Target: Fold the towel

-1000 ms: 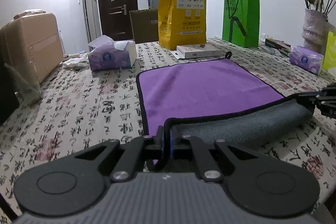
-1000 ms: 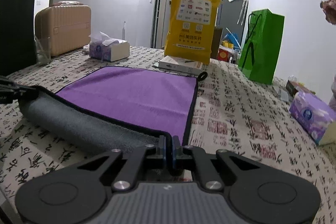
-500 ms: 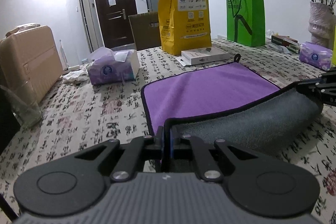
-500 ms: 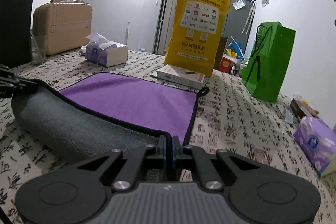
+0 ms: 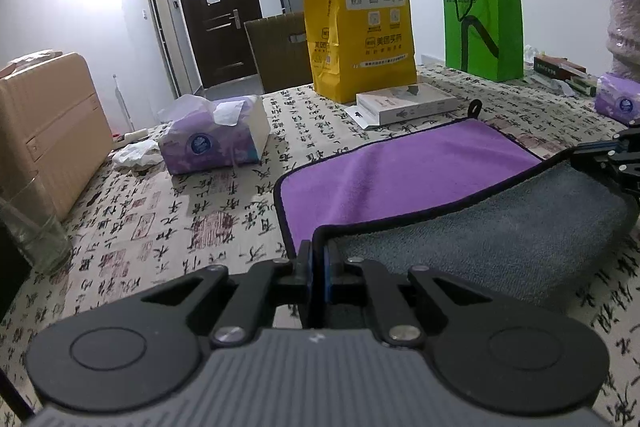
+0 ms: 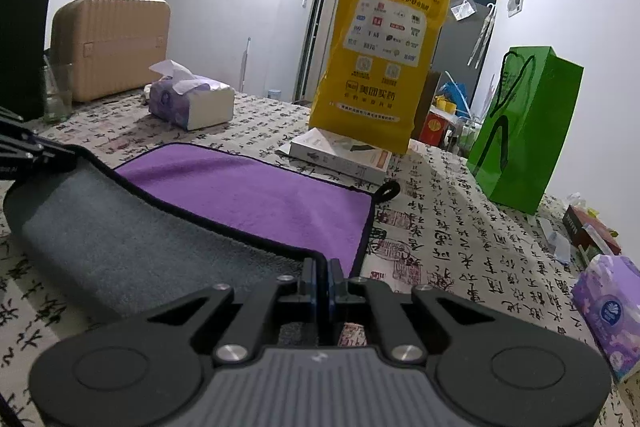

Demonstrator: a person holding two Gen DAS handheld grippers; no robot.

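A towel (image 5: 400, 179), purple on top and grey underneath with a black hem, lies on the patterned table. Its near edge is lifted and curled over, showing the grey side (image 5: 480, 227). My left gripper (image 5: 318, 255) is shut on the near left corner of the towel. My right gripper (image 6: 320, 273) is shut on the near right corner of the towel (image 6: 260, 203). Each gripper shows at the edge of the other's view, holding the raised hem. The far half of the towel rests flat.
A yellow bag (image 5: 360, 19), a white box (image 5: 408, 103) and a green bag (image 5: 484, 19) stand behind the towel. A tissue box (image 5: 216, 143), a glass (image 5: 36, 239) and a tan suitcase (image 5: 44, 123) are to the left. Another tissue pack (image 6: 608, 311) lies right.
Both grippers have risen and moved forward with the towel's near edge, so more grey underside shows and the fold rolls further over the purple side.
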